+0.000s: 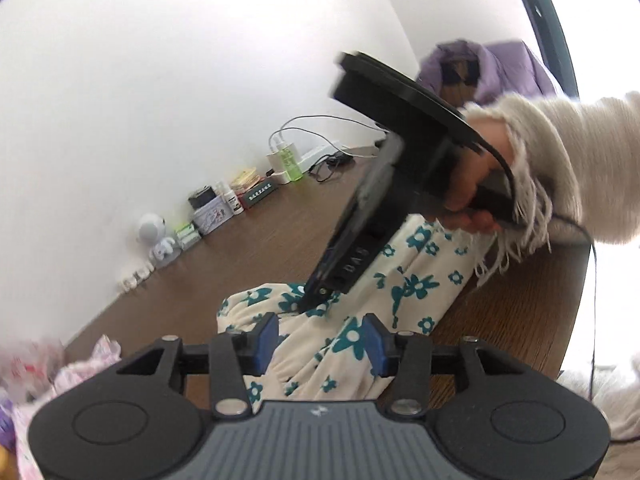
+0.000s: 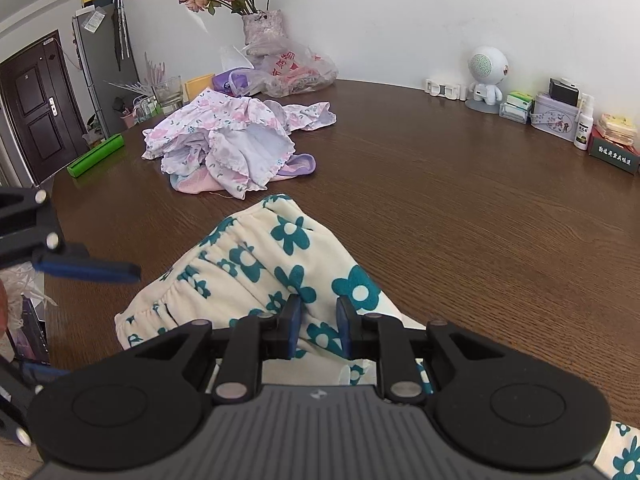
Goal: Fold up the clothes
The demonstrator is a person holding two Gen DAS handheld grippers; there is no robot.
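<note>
The right gripper (image 2: 318, 330) is seen nearly closed, its blue pads pinched on a raised ridge of the floral garment (image 2: 256, 264), probably so that this part can be lifted or pinned for a fold. The left gripper (image 1: 322, 344) is held about half open above the same cloth; fabric shows between its pads, but no pressing can be made out, so nothing is judged to be held by it. The cream garment with teal flowers is spread on the near part of the brown table (image 2: 460, 208), its gathered waistband (the elastic edge) turned to the left in the right wrist view. Farther off, a crumpled pile of pastel clothes (image 2: 228, 148) is left waiting, presumably for later folding.
</note>
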